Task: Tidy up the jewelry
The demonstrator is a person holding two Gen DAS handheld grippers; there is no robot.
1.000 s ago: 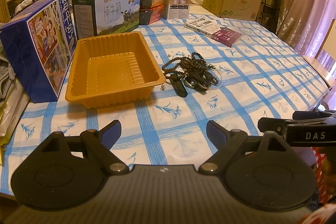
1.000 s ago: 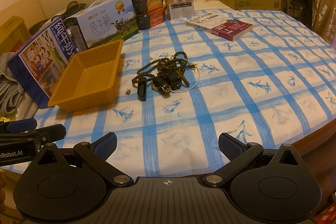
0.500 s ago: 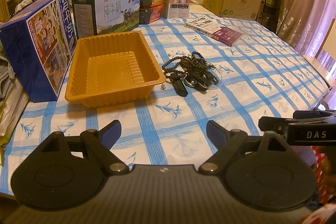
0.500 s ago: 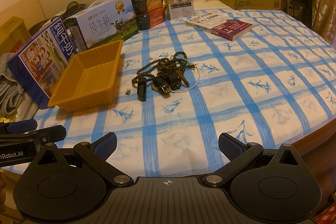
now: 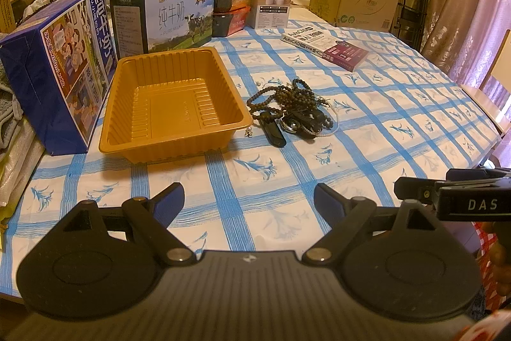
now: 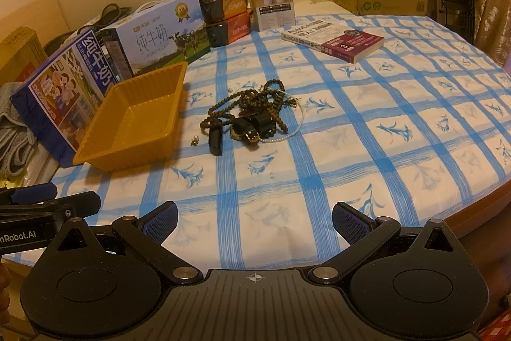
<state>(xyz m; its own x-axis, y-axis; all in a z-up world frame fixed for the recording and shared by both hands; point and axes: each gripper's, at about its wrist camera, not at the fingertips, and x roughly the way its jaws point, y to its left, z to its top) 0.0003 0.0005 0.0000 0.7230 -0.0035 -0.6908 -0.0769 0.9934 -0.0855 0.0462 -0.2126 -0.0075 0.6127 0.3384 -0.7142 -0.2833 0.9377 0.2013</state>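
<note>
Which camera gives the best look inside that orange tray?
The left wrist view: it looks down into the orange tray, showing its whole ribbed floor, bare. The right wrist view sees the orange tray side-on, its near wall hiding some floor.

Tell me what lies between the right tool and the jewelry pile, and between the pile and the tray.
Nothing visible: only bare tablecloth separates the right tool from the jewelry pile. Between the pile and the tray lies only a small earring, itself jewelry.

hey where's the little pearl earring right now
The pearl earring lies loose on the tablecloth, between the orange tray on its left and the black clip at the jewelry pile's edge.
</note>
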